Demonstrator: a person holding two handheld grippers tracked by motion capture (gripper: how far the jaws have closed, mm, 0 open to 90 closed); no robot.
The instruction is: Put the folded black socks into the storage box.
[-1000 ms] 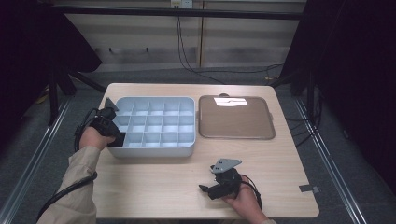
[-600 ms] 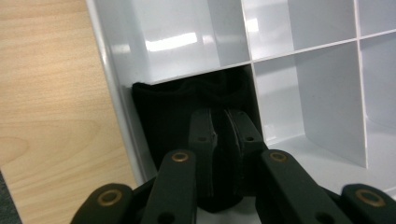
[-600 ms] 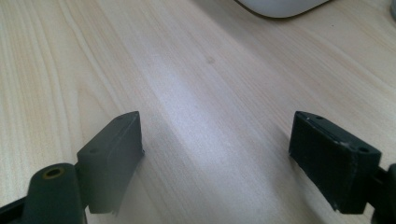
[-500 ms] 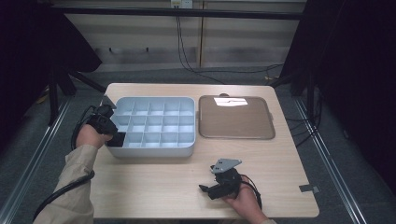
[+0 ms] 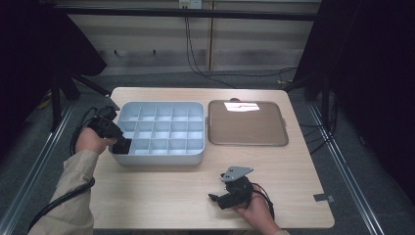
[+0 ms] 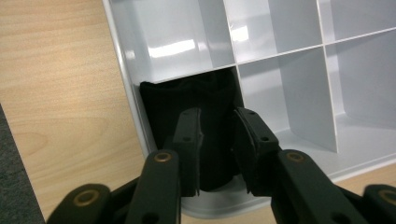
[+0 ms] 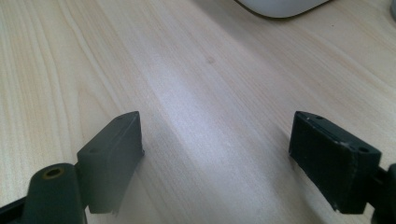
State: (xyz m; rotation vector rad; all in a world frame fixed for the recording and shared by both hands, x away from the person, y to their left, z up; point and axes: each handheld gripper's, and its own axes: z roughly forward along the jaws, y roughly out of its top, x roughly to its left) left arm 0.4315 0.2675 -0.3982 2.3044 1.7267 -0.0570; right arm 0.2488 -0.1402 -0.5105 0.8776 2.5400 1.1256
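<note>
Item: black cloth in the organiser tray corner compartment, pinched by our left hand-held gripper (right one spread, idle); a loose pinch risks snagging.

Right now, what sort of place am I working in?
Probably a lab recording station, not a home: a wooden table on a metal-railed frame, dark curtains around it, cables along the back wall, and a compartment organiser beside a flat tray.
</note>
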